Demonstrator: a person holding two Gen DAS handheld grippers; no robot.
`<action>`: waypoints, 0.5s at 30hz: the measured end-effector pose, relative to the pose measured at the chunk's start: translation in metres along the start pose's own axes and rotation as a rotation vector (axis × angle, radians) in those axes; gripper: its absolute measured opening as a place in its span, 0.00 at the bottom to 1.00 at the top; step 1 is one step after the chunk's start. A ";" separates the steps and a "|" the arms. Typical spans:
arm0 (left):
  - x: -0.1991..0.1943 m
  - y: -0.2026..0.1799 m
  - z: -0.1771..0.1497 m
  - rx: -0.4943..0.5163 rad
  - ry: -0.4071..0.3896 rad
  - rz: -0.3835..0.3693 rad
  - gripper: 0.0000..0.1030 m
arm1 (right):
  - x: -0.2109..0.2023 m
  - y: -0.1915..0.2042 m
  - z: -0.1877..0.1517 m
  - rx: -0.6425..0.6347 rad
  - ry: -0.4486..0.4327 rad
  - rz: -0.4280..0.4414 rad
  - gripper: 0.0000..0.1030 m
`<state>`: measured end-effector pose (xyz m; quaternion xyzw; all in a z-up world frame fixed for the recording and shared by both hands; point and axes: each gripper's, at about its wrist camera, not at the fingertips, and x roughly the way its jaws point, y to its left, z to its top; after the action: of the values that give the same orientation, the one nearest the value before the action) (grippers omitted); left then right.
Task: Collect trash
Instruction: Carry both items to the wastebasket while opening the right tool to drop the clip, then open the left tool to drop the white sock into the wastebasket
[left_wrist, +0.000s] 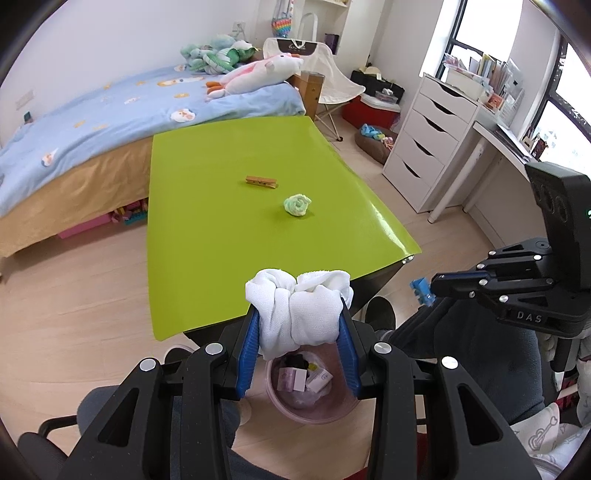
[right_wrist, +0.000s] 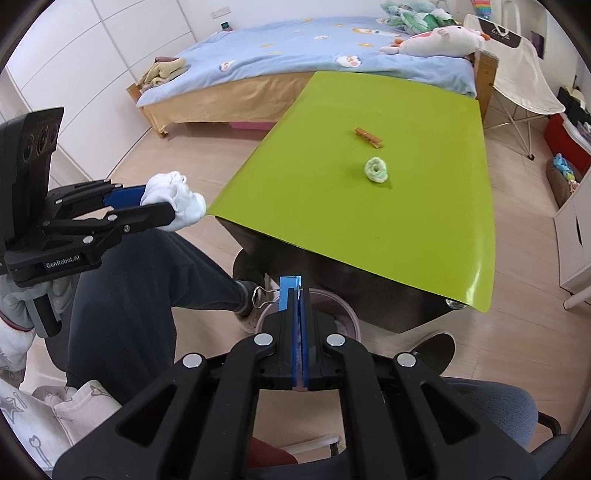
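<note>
We squeeze a white cloth wad (left_wrist: 299, 310) in our left gripper (left_wrist: 300, 332) above the pink bin (left_wrist: 295, 410). Our right gripper (right_wrist: 297, 295) fingers are pinched on a blue binder clip (right_wrist: 288, 291). A clothespin (left_wrist: 261, 181) and green wad (left_wrist: 297, 205) sit on the bench (left_wrist: 207, 221).

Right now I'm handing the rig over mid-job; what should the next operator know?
Left gripper: shut on a balled white cloth, held above the pink bin on the floor.
Right gripper: shut on a blue binder clip, above the same bin.
Done: the bin already holds some packaging.
Left: release both items into the bin, then collect the wooden clothespin and the rolled green cloth from the green table.
</note>
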<state>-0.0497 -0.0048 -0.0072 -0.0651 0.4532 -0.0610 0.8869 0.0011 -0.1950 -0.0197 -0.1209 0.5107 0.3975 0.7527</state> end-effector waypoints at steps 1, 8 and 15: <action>-0.001 0.000 0.000 0.001 -0.003 -0.001 0.37 | 0.001 0.000 0.001 0.000 -0.002 0.002 0.02; -0.002 0.001 0.002 0.013 -0.002 -0.005 0.37 | 0.001 -0.005 0.003 0.029 -0.014 -0.007 0.72; -0.001 -0.006 0.003 0.033 0.008 -0.038 0.37 | -0.010 -0.015 0.002 0.062 -0.052 -0.055 0.96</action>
<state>-0.0483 -0.0100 -0.0037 -0.0586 0.4543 -0.0855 0.8848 0.0115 -0.2080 -0.0136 -0.1012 0.4996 0.3634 0.7798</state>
